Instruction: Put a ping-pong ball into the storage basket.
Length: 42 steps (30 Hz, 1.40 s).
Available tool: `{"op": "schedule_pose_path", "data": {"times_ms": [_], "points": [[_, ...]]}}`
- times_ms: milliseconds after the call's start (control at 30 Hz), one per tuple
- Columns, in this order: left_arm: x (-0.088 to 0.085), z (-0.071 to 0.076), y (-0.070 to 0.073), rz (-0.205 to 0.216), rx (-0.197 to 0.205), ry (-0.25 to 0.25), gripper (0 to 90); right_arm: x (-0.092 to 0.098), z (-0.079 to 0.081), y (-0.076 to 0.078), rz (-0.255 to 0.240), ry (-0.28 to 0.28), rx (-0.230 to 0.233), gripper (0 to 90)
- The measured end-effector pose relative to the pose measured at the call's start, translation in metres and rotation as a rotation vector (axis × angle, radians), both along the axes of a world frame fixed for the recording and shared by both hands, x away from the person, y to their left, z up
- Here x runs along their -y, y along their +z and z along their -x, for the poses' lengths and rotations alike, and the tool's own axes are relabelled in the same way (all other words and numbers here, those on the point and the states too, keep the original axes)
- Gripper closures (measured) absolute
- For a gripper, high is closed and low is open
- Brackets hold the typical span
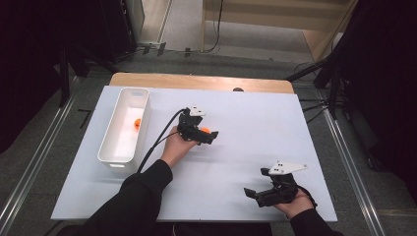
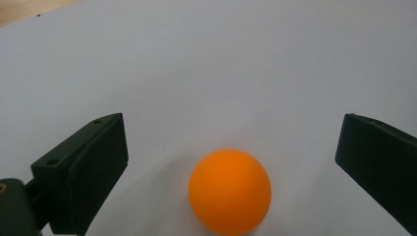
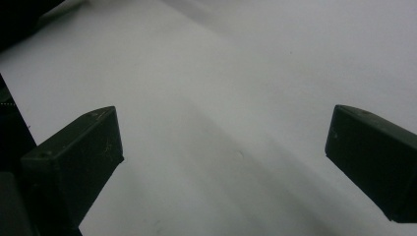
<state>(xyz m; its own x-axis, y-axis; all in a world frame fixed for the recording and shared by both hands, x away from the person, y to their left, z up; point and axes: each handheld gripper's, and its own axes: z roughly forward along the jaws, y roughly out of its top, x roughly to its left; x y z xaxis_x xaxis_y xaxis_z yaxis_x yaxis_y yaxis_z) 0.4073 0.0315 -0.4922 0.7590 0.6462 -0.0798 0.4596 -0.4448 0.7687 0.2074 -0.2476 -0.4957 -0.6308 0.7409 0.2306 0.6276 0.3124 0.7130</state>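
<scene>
Covering most of the wooden table (image 1: 147, 79) we record a white sheet (image 1: 255, 123), the largest item, with a strip of bare wood showing along its far edge. Next in size we list a white rectangular bin (image 1: 109, 142), standing lengthwise near the sheet's left edge, and inside it we note an orange ball in the bin (image 1: 137, 123) lying toward the right wall. We enter the left gripper (image 1: 209, 136) at the middle of the sheet, just right of the bin, held in the person's left hand (image 1: 173, 145), its cable trailing back toward the near edge; its jaws stand released and wide apart. Between those jaws we log a second orange ball (image 2: 230, 191) resting on the sheet, touching neither jaw in the left gripper view and partly hidden by the gripper from above. We enter the right gripper (image 1: 258, 191) at the near right of the sheet, well apart from the left one, held in the right hand (image 1: 295, 204); its jaws are likewise spread and grasp nothing, with bare sheet between them in the right gripper view.
</scene>
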Motion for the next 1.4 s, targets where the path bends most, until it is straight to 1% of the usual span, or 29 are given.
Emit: {"op": "schedule_pose_path", "data": {"times_ms": [67, 200, 400, 433, 467, 567, 633, 667, 733, 767, 867, 900, 1000, 1100, 1167, 1200, 1233, 1267, 1400], "points": [[0.000, 0.000, -0.002, -0.009, -0.003, -0.003, 0.0, 0.000, 0.000, 0.000, 0.000, 0.002, 0.003, 0.0], [0.001, 0.000, -0.008, -0.008, -0.023, 0.006, 0.0, 0.000, 0.000, 0.000, 0.000, 0.003, 0.003, 0.0], [0.001, -0.001, -0.013, -0.021, -0.025, 0.007, 0.0, 0.000, 0.000, 0.000, 0.001, 0.005, 0.003, 0.0], [0.002, 0.000, -0.015, -0.026, -0.027, 0.010, 0.0, 0.000, 0.000, 0.000, -0.001, 0.003, -0.003, 0.0], [0.003, 0.000, -0.016, -0.032, -0.028, 0.006, 0.0, 0.000, 0.000, 0.000, -0.001, 0.003, -0.003, 0.0], [0.004, 0.002, -0.021, -0.079, -0.028, -0.011, 0.0, 0.000, 0.000, 0.000, -0.001, 0.000, -0.005, 0.0], [0.005, 0.003, -0.022, -0.101, -0.026, -0.003, 0.0, 0.000, 0.000, 0.000, -0.001, 0.001, -0.005, 0.0], [0.004, 0.004, -0.022, -0.117, -0.019, -0.009, 0.0, 0.000, 0.000, 0.000, 0.000, 0.000, -0.003, 0.0], [0.005, 0.004, -0.023, -0.149, -0.024, -0.004, 0.0, -0.001, 0.000, 0.000, -0.001, 0.000, -0.005, 0.0], [0.005, 0.004, -0.023, -0.152, -0.026, 0.002, 0.0, -0.001, 0.000, -0.001, 0.001, 0.000, -0.004, 0.0], [0.007, 0.006, -0.024, -0.171, -0.011, 0.006, 0.0, -0.001, 0.000, -0.001, 0.004, 0.005, -0.002, 0.0], [0.008, 0.007, -0.024, -0.186, 0.000, 0.008, 0.0, -0.001, 0.000, -0.001, 0.006, 0.005, -0.002, 0.0], [0.008, 0.007, -0.024, -0.184, -0.004, 0.012, 0.0, -0.001, 0.000, -0.001, 0.011, 0.009, 0.007, 0.0], [0.007, 0.008, -0.024, -0.185, -0.005, 0.014, 1.0, -0.001, 0.000, 0.000, 0.002, 0.002, 0.006, 0.0], [0.005, 0.009, -0.023, -0.175, 0.004, 0.019, 4.6, -0.001, 0.001, 0.000, 0.001, -0.001, 0.004, 0.0], [0.004, 0.010, -0.023, -0.161, 0.009, 0.028, 8.6, -0.001, 0.001, 0.000, 0.003, -0.001, 0.003, 0.0], [0.002, 0.012, -0.022, -0.151, 0.021, 0.034, 14.5, -0.001, 0.001, 0.000, 0.001, 0.003, 0.001, 0.0], [0.002, 0.013, -0.022, -0.144, 0.019, 0.041, 21.6, -0.001, 0.001, 0.000, 0.003, 0.008, 0.005, 0.0], [0.000, 0.015, -0.022, -0.131, 0.032, 0.041, 31.4, -0.001, 0.001, 0.000, 0.008, 0.009, 0.007, 0.0]]}}
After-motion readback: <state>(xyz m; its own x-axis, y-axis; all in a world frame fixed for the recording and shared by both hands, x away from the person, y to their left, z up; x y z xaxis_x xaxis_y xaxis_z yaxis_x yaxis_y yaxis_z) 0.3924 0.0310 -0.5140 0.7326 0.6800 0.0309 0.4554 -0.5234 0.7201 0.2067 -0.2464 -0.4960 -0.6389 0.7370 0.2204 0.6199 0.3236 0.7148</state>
